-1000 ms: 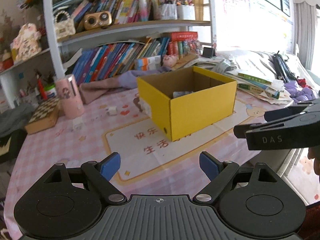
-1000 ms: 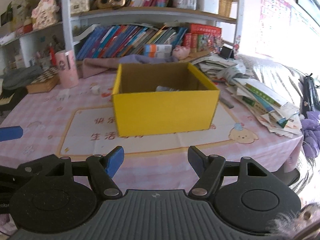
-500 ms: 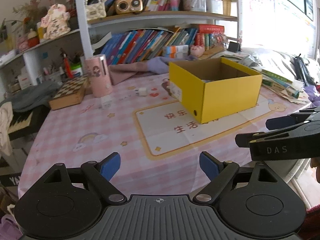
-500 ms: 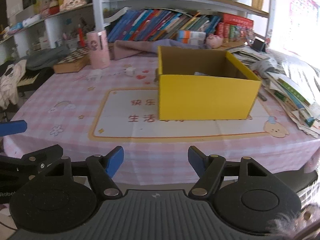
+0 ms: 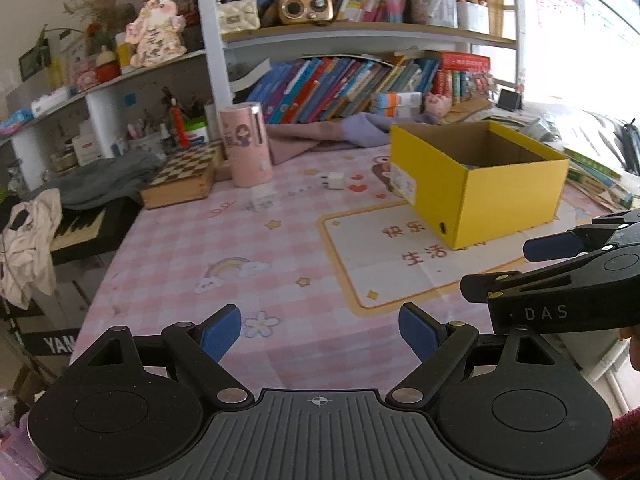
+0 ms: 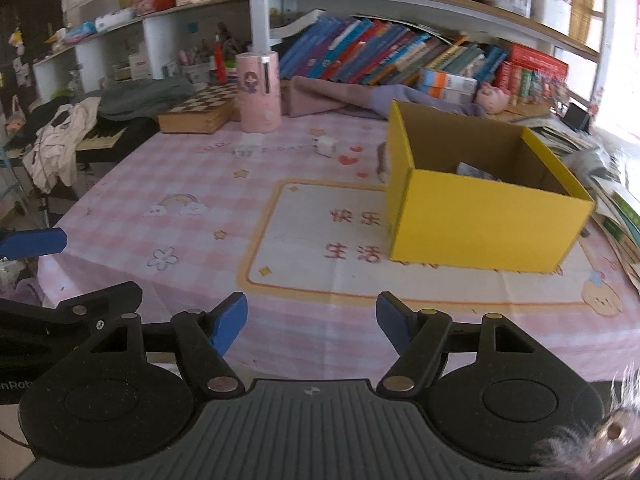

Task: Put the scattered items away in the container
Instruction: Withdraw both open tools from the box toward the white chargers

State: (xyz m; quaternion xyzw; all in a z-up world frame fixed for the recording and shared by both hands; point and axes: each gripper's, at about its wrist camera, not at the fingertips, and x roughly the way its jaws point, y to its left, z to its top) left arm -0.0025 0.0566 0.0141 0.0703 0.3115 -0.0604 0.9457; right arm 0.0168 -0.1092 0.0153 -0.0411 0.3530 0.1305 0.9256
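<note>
1. Table – the pink checked cloth carries little loose clutter. The yellow box stands open-topped on the printed mat, right of centre, well ahead of both grippers.

2. Yellow box contents – the right wrist view shows a pale item lying on the box floor near the far wall; the left wrist view sees only the inner cardboard walls and a sliver of it.

3. Left gripper – jaws spread wide, holding nothing, hovering over the near table edge.

4. Right gripper – jaws likewise wide apart and empty. In the left wrist view it shows from the side, close on the right; collision risk between the two tools if both reach forward at once.

5. Pink canister – upright just behind the remaining items; a careless reach past them could knock it over.

6. Small white cube and the clear little block – apparently the last scattered items, far side, near each other but apart. Risk – both are small and light; jaws closing off-centre could flick them away, and the clear one is faint and easily misjudged.
</note>
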